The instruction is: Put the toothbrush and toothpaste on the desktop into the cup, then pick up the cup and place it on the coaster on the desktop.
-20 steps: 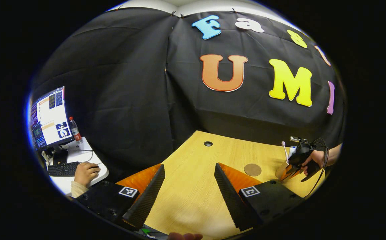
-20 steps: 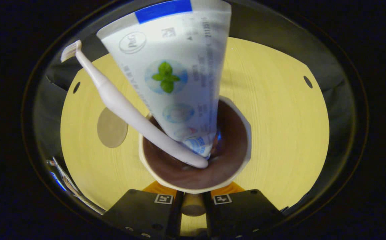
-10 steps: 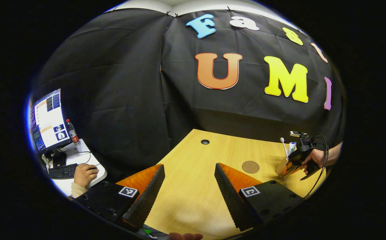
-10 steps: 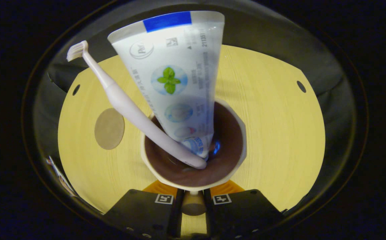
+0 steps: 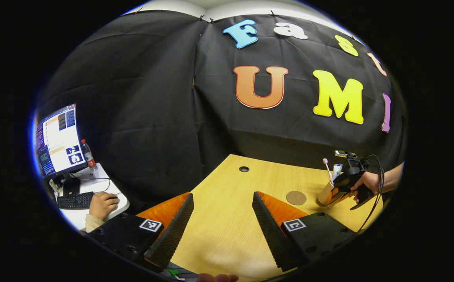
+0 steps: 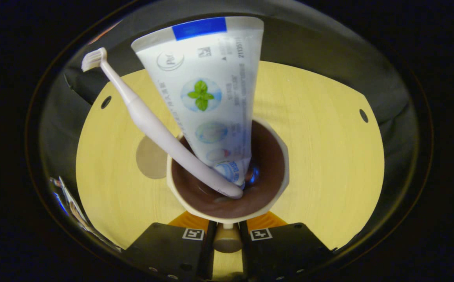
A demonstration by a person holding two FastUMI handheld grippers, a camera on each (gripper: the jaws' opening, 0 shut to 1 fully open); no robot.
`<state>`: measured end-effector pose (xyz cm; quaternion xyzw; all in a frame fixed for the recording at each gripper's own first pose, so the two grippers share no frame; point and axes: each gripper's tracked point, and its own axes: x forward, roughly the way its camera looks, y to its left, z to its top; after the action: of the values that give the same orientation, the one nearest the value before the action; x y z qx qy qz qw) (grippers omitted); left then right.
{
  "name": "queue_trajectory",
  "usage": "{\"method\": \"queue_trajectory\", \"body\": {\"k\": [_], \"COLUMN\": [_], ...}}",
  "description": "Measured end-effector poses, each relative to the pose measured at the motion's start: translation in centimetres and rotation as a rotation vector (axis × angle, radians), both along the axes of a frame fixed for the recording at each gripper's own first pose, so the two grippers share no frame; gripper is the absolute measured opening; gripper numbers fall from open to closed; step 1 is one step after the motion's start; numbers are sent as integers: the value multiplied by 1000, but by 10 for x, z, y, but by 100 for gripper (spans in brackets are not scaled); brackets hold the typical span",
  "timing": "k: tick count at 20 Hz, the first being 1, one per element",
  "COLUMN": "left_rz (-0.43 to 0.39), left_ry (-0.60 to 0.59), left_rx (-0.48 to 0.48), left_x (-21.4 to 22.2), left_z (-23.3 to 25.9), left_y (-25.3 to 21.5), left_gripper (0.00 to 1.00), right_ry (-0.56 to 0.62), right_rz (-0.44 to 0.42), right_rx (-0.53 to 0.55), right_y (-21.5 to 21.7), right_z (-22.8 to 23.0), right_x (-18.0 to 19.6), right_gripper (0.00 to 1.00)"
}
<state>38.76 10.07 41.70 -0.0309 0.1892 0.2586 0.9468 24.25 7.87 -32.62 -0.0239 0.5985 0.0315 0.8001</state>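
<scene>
The right tool [image 6: 227, 231] clenches the near rim of the cup [image 6: 279, 184], which holds the toothbrush [image 6: 148, 125] and toothpaste [image 6: 211, 98] just right of the coaster [image 6: 148, 160]. The left tool [image 5: 223, 223] hovers released above the surface [image 5: 219, 231].

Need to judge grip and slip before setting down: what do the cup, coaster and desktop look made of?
Cup: likely glazed ceramic, with a thick cream rim and glossy brown inside.
Coaster: thin matte brown disc, maybe cork or fibreboard; unsure.
Desktop: pale wood-grain, smooth, probably laminate; faint sheen.
</scene>
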Motion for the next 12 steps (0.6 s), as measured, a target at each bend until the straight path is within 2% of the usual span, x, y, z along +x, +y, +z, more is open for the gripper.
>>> {"method": "queue_trajectory", "body": {"k": [12], "left_rz": [62], "left_ry": [-4], "left_rx": [6], "left_x": [-18], "left_z": [1], "left_y": [25], "left_gripper": [96], "right_ry": [6], "right_rz": [83], "right_rx": [15], "right_y": [1], "right_z": [-1], "right_x": [-3], "right_gripper": [27]}}
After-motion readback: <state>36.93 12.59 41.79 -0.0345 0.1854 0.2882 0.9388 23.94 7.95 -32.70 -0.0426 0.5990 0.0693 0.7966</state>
